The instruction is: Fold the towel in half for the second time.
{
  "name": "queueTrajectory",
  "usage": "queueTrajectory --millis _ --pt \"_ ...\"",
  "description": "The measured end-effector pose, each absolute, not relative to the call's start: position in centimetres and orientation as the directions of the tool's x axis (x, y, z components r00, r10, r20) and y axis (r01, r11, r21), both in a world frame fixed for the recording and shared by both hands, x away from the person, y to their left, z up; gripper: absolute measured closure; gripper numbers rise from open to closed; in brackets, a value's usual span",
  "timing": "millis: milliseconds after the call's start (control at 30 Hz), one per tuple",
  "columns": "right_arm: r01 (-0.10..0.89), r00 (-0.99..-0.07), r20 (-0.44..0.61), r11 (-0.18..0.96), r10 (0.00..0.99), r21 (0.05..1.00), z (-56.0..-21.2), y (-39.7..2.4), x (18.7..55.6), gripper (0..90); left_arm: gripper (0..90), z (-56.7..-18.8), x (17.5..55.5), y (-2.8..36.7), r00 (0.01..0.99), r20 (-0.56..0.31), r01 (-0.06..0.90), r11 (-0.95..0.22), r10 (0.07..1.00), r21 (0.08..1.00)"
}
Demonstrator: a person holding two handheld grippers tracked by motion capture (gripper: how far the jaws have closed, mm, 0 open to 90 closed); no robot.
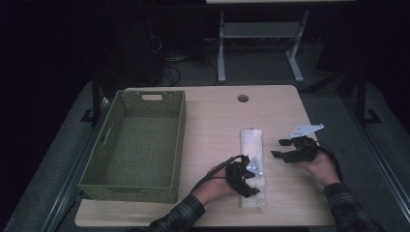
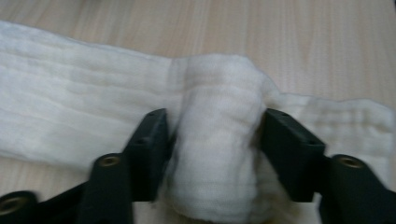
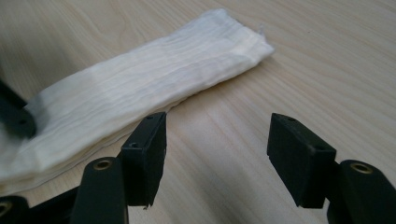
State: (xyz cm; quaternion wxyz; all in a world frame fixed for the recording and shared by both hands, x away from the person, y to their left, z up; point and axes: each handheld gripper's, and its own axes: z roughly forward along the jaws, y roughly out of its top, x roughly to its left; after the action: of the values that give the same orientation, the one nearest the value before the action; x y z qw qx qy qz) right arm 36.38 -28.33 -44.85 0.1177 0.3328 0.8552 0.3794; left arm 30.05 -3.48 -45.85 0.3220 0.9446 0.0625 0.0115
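A long, folded white cloth point(image 1: 252, 140) lies lengthwise on the wooden table point(image 1: 217, 116). My left gripper point(image 1: 249, 186) is over its near end. In the left gripper view the two black pads point(image 2: 152, 149) press on either side of a raised, rolled-up fold of the cloth point(image 2: 217, 140), so my left gripper point(image 2: 215, 149) is shut on it. My right gripper point(image 1: 278, 148) hovers just right of the cloth's middle, jaws apart. In the right gripper view, bare wood shows between the jaws of my right gripper point(image 3: 217, 154), and the cloth point(image 3: 140, 88) lies to their left.
A large olive-green woven basket point(image 1: 128, 186) stands empty on the left half of the table. A round cable hole point(image 1: 242, 98) sits near the far edge. A grey desk frame point(image 1: 222, 48) stands on the floor beyond the table.
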Motion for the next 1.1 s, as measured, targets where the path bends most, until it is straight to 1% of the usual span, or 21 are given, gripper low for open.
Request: queueTrajectory --millis 100,133,233,300,333,400,567,833,1000,1067,1100 --pt "0.464 -0.767 0.042 0.508 0.641 0.725 -44.9 -28.4 36.5 36.6 58.2 -45.7 29.6 -3.5 0.993 -0.028 0.109 -0.789 0.116 0.605" --pt "0.478 -0.763 0.058 0.502 0.644 0.721 -44.8 -28.3 36.4 36.4 60.7 -45.6 29.5 -3.5 0.993 -0.034 0.114 -0.791 0.117 0.601" --pt "0.442 -0.793 0.049 0.52 0.607 0.731 -44.5 -28.2 36.5 35.5 70.1 -45.5 29.5 -3.5 0.991 -0.057 0.132 -0.794 0.123 0.594" --pt "0.43 -0.811 0.06 0.525 0.581 0.734 -44.1 -28.0 36.6 35.2 74.1 -45.5 29.6 -3.5 0.988 -0.065 0.15 -0.791 0.139 0.593" --pt "0.416 -0.823 0.058 0.532 0.565 0.738 -44.0 -27.9 36.7 34.8 75.1 -45.5 29.7 -3.5 0.988 -0.063 0.149 -0.794 0.139 0.59" --pt "0.398 -0.845 0.068 0.538 0.531 0.743 -43.5 -27.4 37.0 33.1 76.5 -45.5 29.8 -3.5 0.983 -0.089 0.179 -0.786 0.158 0.592" --pt "0.369 -0.875 0.075 0.56 0.478 0.742 -42.6 -25.9 38.2 31.8 77.1 -45.5 29.6 -3.6 0.985 -0.075 0.171 -0.79 0.158 0.589" --pt "0.354 -0.893 0.073 0.593 0.444 0.723 -42.8 -23.9 40.6 31.9 77.1 -45.5 29.7 -3.6 0.983 -0.084 0.181 -0.791 0.163 0.584" --pt "0.349 -0.907 0.098 0.599 0.41 0.721 -43.1 -23.1 42.4 32.0 77.1 -45.5 29.9 -3.5 0.982 -0.098 0.189 -0.786 0.162 0.588" --pt "0.351 -0.909 0.102 0.61 0.404 0.71 -43.2 -22.7 43.0 32.0 77.1 -45.5 30.0 -3.4 0.981 -0.104 0.192 -0.787 0.162 0.586" --pt "0.338 -0.915 0.089 0.629 0.393 0.7 -43.4 -22.5 43.5 32.0 77.1 -45.5 30.0 -3.4 0.981 -0.104 0.192 -0.787 0.161 0.586"
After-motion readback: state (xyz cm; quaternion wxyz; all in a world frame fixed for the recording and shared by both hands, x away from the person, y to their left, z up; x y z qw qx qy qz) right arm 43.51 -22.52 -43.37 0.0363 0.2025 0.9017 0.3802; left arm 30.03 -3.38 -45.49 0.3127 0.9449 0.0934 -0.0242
